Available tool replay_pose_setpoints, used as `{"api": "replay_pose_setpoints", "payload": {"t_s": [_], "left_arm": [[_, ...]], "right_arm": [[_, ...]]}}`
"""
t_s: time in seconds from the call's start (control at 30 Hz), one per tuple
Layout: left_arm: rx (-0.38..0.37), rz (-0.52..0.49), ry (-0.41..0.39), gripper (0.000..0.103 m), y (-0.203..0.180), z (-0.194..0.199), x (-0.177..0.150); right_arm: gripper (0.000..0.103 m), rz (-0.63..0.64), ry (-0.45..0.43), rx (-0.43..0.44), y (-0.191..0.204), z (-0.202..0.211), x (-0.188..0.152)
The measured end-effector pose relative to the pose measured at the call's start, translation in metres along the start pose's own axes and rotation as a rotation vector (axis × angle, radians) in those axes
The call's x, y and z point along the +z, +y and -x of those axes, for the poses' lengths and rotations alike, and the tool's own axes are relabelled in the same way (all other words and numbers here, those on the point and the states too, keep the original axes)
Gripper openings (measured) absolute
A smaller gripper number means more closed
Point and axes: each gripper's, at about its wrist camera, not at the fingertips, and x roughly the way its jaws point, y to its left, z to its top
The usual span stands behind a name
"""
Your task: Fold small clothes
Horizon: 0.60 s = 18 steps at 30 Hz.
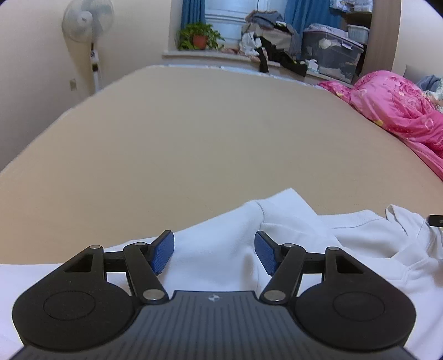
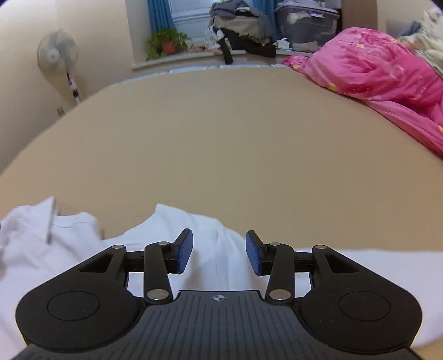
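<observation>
1. Hovering low over a white garment (image 1: 221,249), the left gripper (image 1: 214,253) is seen with its jaws spread apart and nothing held between the blue pads (image 1: 163,252); cloth lies below the gap, though contact cannot be told.
2. The right gripper (image 2: 218,252) is likewise held with its jaws apart and empty, above another part of the same white garment (image 2: 213,249).
3. The garment is spread, rumpled, along the near edge of a tan bed surface (image 1: 193,133); a collar or neckline (image 1: 360,221) is seen towards the right in the left wrist view, and a raised fold (image 1: 282,199) juts towards the far side.
4. The step in hand is judged to be the first grasp: no neat fold is yet seen, so the task appears near its start.
5. For the next move, both jaws would need to be lowered and closed on matching edges or corners, so that one layer is pinched cleanly and not a bunched heap.
6. A pink quilt (image 2: 373,61) lies at the right, well apart from the garment; a standing fan (image 1: 88,25), a potted plant (image 1: 199,36), piled clothes (image 1: 271,30) and a storage box (image 1: 332,49) are set beyond the bed.
7. Nothing is seen in the way on the bed ahead; the wrinkles alone are judged a hindrance.
</observation>
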Motion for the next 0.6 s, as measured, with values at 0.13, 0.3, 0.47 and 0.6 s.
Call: {"api": "replay_pose_setpoints", "payload": {"t_s": [0.13, 0.3, 0.47, 0.6], "left_arm": [[0.008, -0.023, 0.043, 0.046, 0.009, -0.012, -0.001], [-0.027, 0.004, 0.05, 0.003, 0.02, -0.007, 0.001], [-0.003, 0.107, -0.029, 0.01, 0.033, 0.01, 0.008], [0.083, 0.116, 0.017, 0.035, 0.037, 0.012, 0.009]], "right_arm": [[0.044, -0.003, 0.06, -0.047, 0.001, -0.033, 0.005], [0.012, 0.028, 0.015, -0.019, 0.015, -0.029, -0.002], [0.0, -0.202, -0.219, -0.06, -0.015, -0.004, 0.021], [0.001, -0.233, -0.092, -0.17, -0.019, -0.028, 0.013]]}}
